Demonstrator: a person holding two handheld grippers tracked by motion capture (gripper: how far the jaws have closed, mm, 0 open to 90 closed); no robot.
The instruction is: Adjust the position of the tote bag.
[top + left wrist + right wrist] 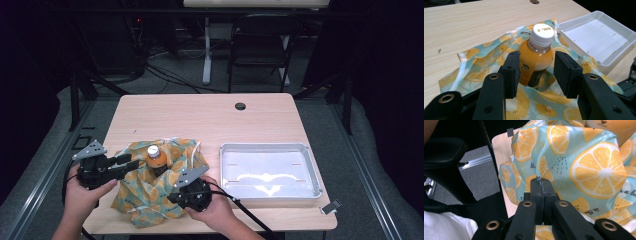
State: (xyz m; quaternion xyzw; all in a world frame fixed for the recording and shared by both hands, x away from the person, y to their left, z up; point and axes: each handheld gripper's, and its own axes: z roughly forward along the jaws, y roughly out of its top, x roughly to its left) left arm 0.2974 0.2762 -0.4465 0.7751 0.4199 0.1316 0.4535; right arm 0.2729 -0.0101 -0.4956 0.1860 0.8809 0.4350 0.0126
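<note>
An orange drink bottle [157, 157] with a white cap stands upright in a teal bag [145, 192] printed with orange slices, near the table's front left. My left gripper [131, 161] is level with the bottle from the left. In the left gripper view its jaws stand open on either side of the bottle [536, 55], with a gap at the pads [566, 72], and the bag [486, 65] lies spread around it. My right gripper [175, 197] is at the bag's near edge. In the right gripper view it [541, 187] is shut on a fold of the bag [579, 165].
A white empty tray [270, 146] sits right of the bag, with its near corner [579, 20] close to the bottle. A cable hole [240, 106] lies at the table's far side. A small grey clip [331, 206] rests at the front right corner. A folding chair [260, 40] stands beyond the table.
</note>
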